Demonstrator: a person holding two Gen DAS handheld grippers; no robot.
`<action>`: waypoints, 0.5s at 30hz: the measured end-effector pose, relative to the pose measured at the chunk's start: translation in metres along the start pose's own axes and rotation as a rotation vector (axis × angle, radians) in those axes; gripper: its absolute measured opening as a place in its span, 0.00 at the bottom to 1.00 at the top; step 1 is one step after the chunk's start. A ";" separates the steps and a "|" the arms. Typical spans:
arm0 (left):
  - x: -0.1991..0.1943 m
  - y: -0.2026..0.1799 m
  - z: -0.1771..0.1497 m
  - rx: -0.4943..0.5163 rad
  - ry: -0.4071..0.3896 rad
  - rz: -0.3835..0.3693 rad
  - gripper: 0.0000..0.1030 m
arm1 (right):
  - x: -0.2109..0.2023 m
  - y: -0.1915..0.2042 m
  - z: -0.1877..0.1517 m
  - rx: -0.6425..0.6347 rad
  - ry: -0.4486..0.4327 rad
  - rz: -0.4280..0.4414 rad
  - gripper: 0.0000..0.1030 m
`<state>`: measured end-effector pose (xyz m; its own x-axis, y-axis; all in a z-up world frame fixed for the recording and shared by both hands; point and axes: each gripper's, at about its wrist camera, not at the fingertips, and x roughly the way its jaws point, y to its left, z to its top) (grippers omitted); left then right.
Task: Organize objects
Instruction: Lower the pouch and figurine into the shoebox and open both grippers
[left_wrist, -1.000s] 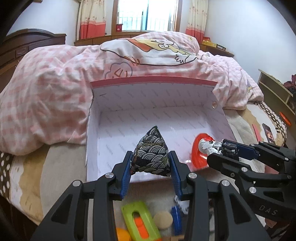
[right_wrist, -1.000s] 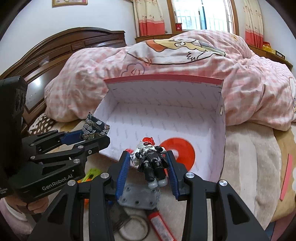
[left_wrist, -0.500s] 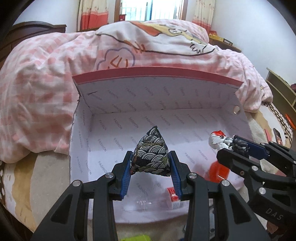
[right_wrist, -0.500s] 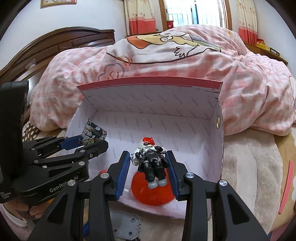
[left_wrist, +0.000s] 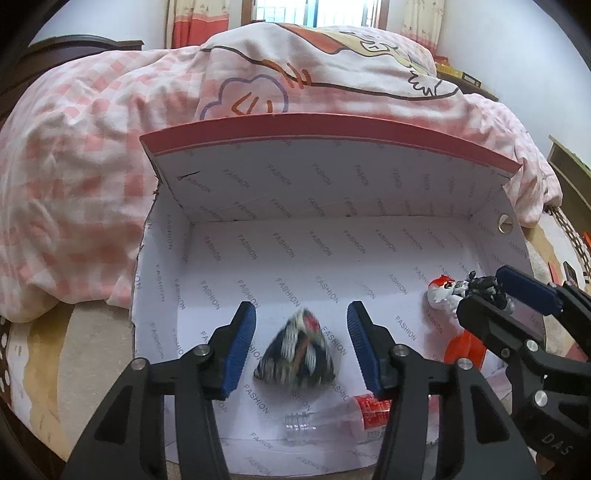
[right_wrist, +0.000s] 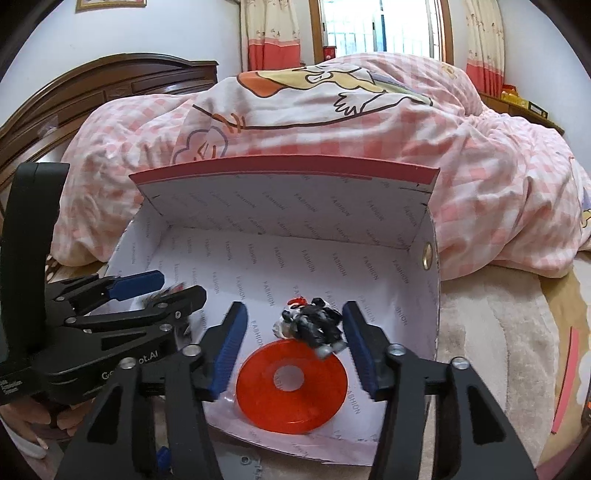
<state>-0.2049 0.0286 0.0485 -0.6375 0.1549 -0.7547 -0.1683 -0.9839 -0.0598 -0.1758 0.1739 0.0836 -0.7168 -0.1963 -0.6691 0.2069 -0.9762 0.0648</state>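
Two items are being released at once into one container; entries run from largest to smallest, with the risk attached to each.

1. Box (left_wrist: 332, 206), white-lined, red-rimmed, set on the bed against a pink checked quilt (left_wrist: 74, 155). The back flap is seen standing upright. Risk: the soft bedding beneath may let the box tilt if a gripper is pressed on its near edge.

2. Left gripper (left_wrist: 301, 341), held over the near-left part of the box floor. Its jaws are opening and nothing is pressed by the pads. Right gripper (right_wrist: 291, 345), held over the near-right part, jaws likewise opening, pads clear of the toy. Risk: the two grippers are close together, and a careless withdrawal could knock one against the other or against the near wall.

3. Red disc (right_wrist: 291, 386), flat on the floor near the near edge. Risk: the figure could strike it and bounce or slide.

4. Patterned fabric pouch (left_wrist: 295, 354), blurred, apparently dropping between the left jaws. Judged soft and unlikely to roll far.

5. Clear bottle (left_wrist: 332, 417), red-labelled, lying on its side by the near edge. Risk: it may be rolled by the landing pouch.

6. Toy figure (right_wrist: 314, 326), blurred, falling between the right jaws. Judged hard and light; a bounce toward the right wall is possible.
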 end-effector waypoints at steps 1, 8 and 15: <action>0.000 -0.001 0.000 0.004 0.001 0.000 0.50 | 0.000 0.000 0.000 0.001 -0.001 -0.001 0.56; -0.002 -0.006 -0.002 0.016 0.004 0.000 0.50 | -0.002 -0.001 0.000 0.004 0.002 -0.002 0.56; -0.008 -0.014 -0.001 0.022 -0.009 0.007 0.50 | -0.007 0.000 -0.003 0.005 -0.001 0.013 0.56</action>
<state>-0.1966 0.0410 0.0542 -0.6456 0.1487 -0.7491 -0.1799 -0.9829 -0.0400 -0.1686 0.1757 0.0862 -0.7147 -0.2086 -0.6676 0.2125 -0.9741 0.0769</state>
